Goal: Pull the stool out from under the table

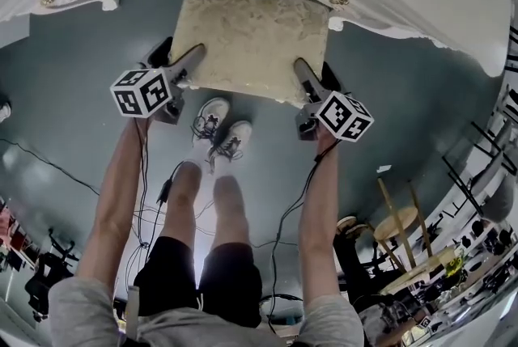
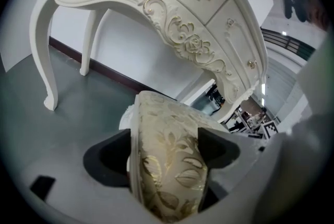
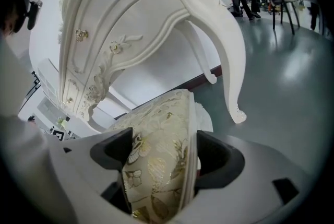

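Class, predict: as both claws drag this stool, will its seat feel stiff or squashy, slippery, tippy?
Probably squashy: padding on the stool bulges in the left claw. Textured fabric likely resists slipping. With the right claw opposite, tipping seems unlikely.

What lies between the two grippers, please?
The stool: the head view shows the left gripper shut on one side of its seat, the right gripper on the other. The person's shoes show just below it.
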{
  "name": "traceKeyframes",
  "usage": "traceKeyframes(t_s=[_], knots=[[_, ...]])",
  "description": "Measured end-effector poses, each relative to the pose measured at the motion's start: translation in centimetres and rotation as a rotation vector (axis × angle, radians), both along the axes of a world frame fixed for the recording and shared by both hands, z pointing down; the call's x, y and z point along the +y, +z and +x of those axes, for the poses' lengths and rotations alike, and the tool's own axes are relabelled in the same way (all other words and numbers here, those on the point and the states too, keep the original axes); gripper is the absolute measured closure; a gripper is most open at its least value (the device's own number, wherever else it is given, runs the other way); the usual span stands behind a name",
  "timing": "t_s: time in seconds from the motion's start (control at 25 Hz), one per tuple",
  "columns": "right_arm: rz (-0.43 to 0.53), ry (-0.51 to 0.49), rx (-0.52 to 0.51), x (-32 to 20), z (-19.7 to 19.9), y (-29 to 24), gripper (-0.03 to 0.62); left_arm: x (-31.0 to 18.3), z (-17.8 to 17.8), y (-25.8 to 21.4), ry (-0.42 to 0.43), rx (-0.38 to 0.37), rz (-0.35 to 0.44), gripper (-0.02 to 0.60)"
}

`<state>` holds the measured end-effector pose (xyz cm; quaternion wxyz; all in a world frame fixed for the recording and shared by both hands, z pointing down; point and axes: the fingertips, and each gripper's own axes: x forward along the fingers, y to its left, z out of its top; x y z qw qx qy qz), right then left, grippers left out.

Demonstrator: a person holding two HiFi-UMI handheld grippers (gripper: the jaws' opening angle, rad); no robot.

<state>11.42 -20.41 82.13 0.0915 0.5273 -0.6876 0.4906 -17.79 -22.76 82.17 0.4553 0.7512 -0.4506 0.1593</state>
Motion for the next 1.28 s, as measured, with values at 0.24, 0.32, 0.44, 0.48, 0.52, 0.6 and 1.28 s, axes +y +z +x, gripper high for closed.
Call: traceKeyframes(t_s=[0.24, 0.32, 0.44, 0.48, 0.52, 0.6, 1.28], knots=[[0.009, 0.067, 0.002, 2.8, 1.1, -1.1, 0.195, 0.8, 1.2, -1.0, 0.060, 0.007, 0.013, 0.181], [0.017, 0.096, 0.003, 4.1, 2.2, -2.0, 0.195, 1.2, 2.5, -1.9, 0.090, 0.010, 0.025, 0.182], [0.031, 0.144, 0.003, 6.2, 4.1, -3.4, 0.195, 1.9, 4.6, -3.2, 0.137, 0.013, 0.043, 0.183], [0.034, 0.161, 0.003, 6.9, 4.6, -3.6, 0.196, 2.1, 5.3, -3.4, 0.155, 0.014, 0.047, 0.183], [0.037, 0.178, 0.004, 7.6, 5.1, -3.8, 0.197, 2.2, 5.9, -3.6, 0.172, 0.014, 0.049, 0.183], [0.037, 0.205, 0.004, 8.7, 5.9, -4.0, 0.197, 2.5, 6.9, -3.8, 0.198, 0.016, 0.053, 0.183], [0.025, 0.489, 0.007, 21.4, 15.8, -3.5, 0.198, 7.5, 20.3, -3.3, 0.473, 0.025, 0.057, 0.187]])
